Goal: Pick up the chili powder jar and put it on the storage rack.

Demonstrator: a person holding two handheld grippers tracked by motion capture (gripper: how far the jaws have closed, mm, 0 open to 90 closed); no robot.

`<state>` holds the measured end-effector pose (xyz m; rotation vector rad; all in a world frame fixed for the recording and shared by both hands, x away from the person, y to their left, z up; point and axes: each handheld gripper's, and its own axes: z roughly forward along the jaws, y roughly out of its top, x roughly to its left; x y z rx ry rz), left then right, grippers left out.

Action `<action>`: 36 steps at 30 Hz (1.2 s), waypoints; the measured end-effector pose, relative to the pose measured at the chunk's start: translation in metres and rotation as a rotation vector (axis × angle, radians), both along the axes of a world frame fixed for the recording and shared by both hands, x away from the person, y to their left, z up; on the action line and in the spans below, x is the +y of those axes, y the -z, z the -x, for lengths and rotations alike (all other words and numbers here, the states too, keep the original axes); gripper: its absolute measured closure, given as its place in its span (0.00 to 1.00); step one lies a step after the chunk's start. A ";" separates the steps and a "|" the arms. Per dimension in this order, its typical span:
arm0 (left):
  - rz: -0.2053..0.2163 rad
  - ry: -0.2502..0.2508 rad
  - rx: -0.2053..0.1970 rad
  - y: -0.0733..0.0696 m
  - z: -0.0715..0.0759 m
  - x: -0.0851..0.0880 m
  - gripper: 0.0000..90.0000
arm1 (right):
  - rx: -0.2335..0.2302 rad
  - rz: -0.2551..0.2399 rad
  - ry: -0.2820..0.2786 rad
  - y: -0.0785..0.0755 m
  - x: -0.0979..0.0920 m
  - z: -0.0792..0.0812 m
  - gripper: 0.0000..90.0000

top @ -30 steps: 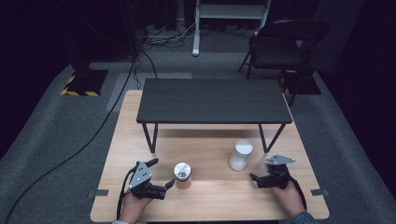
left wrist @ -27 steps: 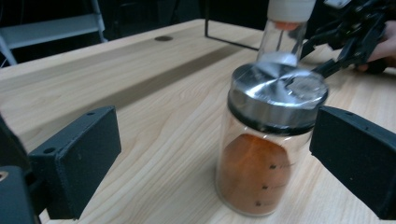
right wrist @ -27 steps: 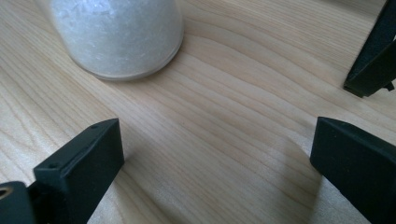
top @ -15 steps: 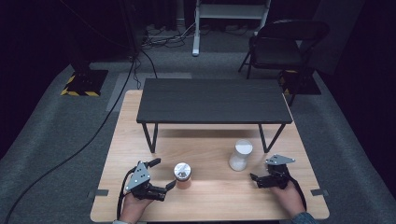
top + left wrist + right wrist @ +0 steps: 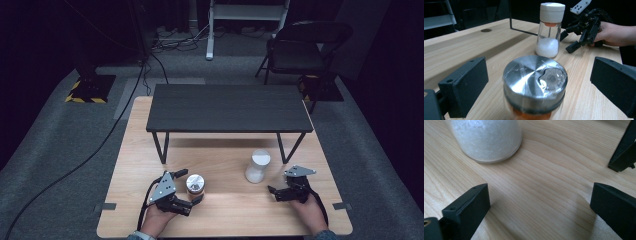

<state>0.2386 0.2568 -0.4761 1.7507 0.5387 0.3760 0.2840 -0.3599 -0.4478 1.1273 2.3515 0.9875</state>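
Note:
A glass jar with a silver lid (image 5: 195, 183) and orange contents stands on the wooden table (image 5: 225, 212) at front left. My left gripper (image 5: 188, 188) is open, and its jaws stand either side of the jar without touching it. From the left gripper view the lid (image 5: 535, 80) sits close between the wide-apart jaws of the left gripper (image 5: 537, 86). A white-lidded jar (image 5: 257, 166) of white grains stands to the right. My right gripper (image 5: 275, 193) is open just right of it and holds nothing. The right gripper view has the jar's base (image 5: 486, 137) ahead of the right gripper (image 5: 540, 207).
A low black bench (image 5: 229, 107) on thin metal legs spans the back half of the table; one foot (image 5: 624, 152) is near the right gripper. A folding chair (image 5: 300, 47) and cables (image 5: 85, 160) are on the grey floor beyond. The other hand's gripper (image 5: 568, 41) is behind the white-lidded jar.
My left gripper has slid a little to the right, bringing its jaws around the silver-lidded jar. The right gripper and both jars have stayed put.

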 end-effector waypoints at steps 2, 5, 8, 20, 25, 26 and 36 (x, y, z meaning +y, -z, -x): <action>-0.004 -0.001 0.000 0.001 -0.002 -0.002 0.02 | 0.000 0.000 0.003 0.000 0.000 0.000 0.03; -0.018 -0.003 0.008 0.003 -0.004 -0.005 0.03 | 0.000 0.001 0.004 0.000 0.001 0.000 0.03; -0.028 -0.003 0.021 0.005 -0.005 -0.006 0.07 | 0.000 0.001 0.003 0.000 0.001 0.000 0.03; -0.139 -0.029 0.074 0.011 -0.008 -0.019 0.33 | 0.000 0.000 0.003 0.000 0.001 0.000 0.03; -0.142 -0.036 0.074 0.011 -0.007 -0.021 0.33 | 0.000 0.001 0.004 0.000 0.001 0.000 0.03; -0.142 -0.036 0.074 0.011 -0.007 -0.021 0.33 | 0.000 0.000 0.003 0.000 0.001 0.000 0.03; -0.152 -0.041 0.075 0.010 -0.007 -0.023 0.33 | 0.000 0.001 0.003 0.000 0.001 0.000 0.03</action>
